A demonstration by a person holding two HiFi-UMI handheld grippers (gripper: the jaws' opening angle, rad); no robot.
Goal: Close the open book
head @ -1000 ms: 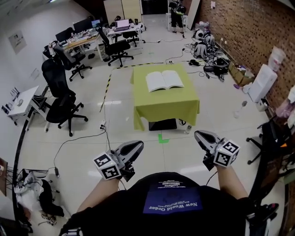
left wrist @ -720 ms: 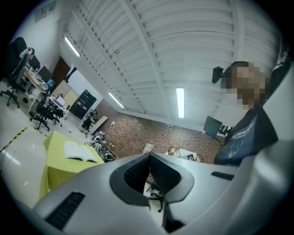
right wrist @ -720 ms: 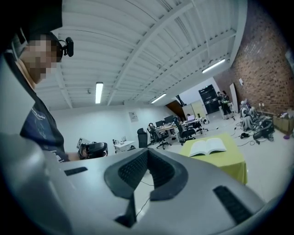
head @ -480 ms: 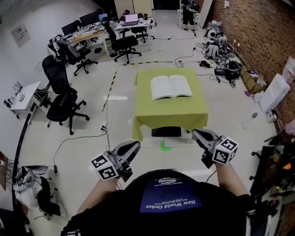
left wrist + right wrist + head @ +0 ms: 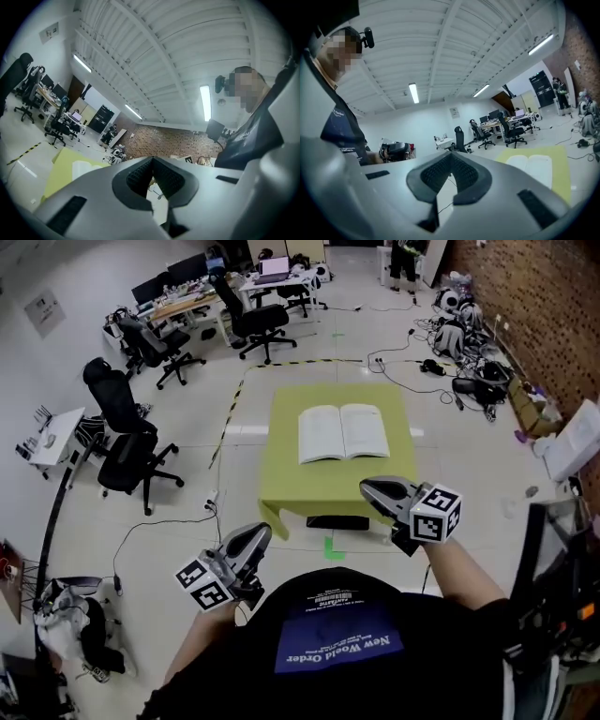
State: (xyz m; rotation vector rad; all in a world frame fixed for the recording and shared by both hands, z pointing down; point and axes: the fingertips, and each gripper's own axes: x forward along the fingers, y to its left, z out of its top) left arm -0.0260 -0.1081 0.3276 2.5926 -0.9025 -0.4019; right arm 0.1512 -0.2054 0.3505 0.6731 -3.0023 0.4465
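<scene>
An open white book (image 5: 343, 432) lies flat in the middle of a small table under a yellow-green cloth (image 5: 287, 487). My left gripper (image 5: 255, 536) is low and left of the table's near edge, jaws shut and empty. My right gripper (image 5: 367, 487) hangs over the table's near right corner, short of the book, jaws shut with nothing between them. The book (image 5: 533, 167) and the cloth (image 5: 560, 161) appear at the right of the right gripper view. A strip of the cloth (image 5: 63, 169) and a page (image 5: 86, 167) show at the left of the left gripper view.
Black office chairs (image 5: 122, 442) stand to the left of the table, and desks with monitors (image 5: 192, 296) are behind. Cables and bags (image 5: 469, 352) lie along the brick wall on the right. A green mark (image 5: 330, 546) is on the floor before the table.
The table and book have come closer in the head view. Both grippers have moved forward towards the table; the right one now overlaps its near corner. Jaws stay shut.
</scene>
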